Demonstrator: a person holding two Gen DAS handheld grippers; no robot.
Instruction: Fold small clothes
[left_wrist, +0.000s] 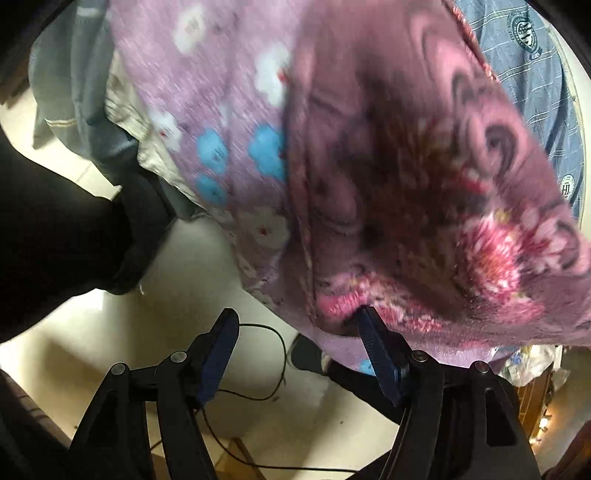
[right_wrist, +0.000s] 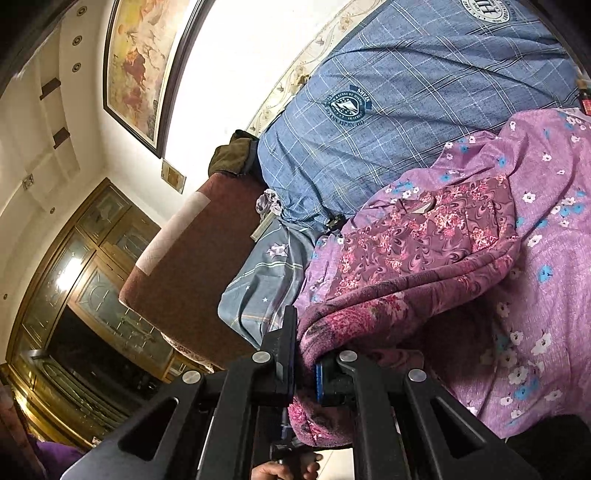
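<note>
Bedspread (right_wrist: 546, 258) under maroon floral garment (right_wrist: 424, 236), right gripper (right_wrist: 304, 354) pinching its near edge.

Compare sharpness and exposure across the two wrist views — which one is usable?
Left wrist view: heavy motion blur smears the maroon floral fleece garment and the lilac flowered sheet; the open left tool stays sharp; left side sinks into black. Right wrist view: crisp, the blue checked quilt reads clearly, but the white wall is blown out; strong fisheye bending in both.

Blue plaid quilt (right_wrist: 424, 122), round crest badges, upside down, "STARS" legible; rest of lettering too small/blurred
</note>
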